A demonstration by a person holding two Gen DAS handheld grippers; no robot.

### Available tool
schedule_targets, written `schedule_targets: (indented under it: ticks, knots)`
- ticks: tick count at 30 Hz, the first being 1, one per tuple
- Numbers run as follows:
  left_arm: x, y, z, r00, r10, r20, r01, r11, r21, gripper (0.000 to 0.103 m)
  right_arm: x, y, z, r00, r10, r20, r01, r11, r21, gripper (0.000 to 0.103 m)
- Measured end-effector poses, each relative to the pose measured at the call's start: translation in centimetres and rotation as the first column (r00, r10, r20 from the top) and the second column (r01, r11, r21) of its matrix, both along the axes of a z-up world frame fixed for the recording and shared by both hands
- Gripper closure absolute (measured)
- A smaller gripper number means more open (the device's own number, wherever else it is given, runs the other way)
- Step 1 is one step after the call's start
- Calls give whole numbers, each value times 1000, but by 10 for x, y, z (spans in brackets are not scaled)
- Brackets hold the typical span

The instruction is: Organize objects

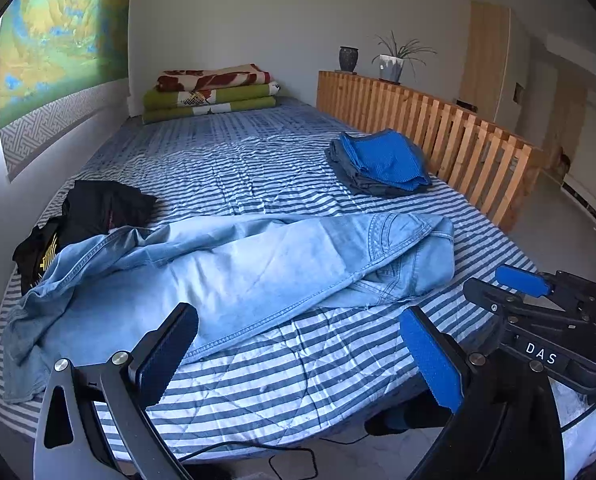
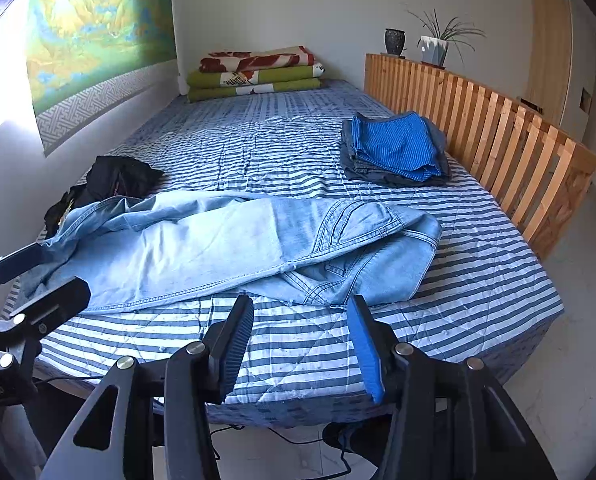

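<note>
Lying crosswise, jeans (image 2: 238, 248) point waistband right.

One pair of jeans (image 1: 234, 264), one black garment (image 1: 94, 216), two pots (image 1: 390, 66).

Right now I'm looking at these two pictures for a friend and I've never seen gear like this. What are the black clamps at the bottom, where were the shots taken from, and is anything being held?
The clamps are two-finger grippers that a person holds, one in each hand, each with a wide-angle camera looking along its fingers. One picture comes from the left gripper, the other from the right gripper. Both are open and hold nothing. On the striped bed lie light blue jeans spread across the near end, a crumpled black garment by the wall, a folded blue pile beside the wooden rail, and stacked blankets at the far end.
</note>
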State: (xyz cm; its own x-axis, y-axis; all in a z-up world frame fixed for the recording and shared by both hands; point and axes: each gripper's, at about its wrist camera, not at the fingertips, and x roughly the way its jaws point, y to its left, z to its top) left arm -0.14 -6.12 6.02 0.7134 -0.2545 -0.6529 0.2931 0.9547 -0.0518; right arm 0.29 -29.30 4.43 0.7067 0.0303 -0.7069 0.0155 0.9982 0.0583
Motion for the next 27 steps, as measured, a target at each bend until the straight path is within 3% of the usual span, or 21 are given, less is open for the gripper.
schedule_targets:
  ticks: [11, 27]
  knots:
    - [7, 4, -10, 998, -11, -56, 9, 999, -33, 1, 3, 2, -4, 1000, -11, -5, 11, 1000, -26, 57]
    - [10, 17, -15, 997, 44, -62, -46, 999, -27, 1, 8, 15, -10, 1000, 10, -21, -11, 999, -30, 57]
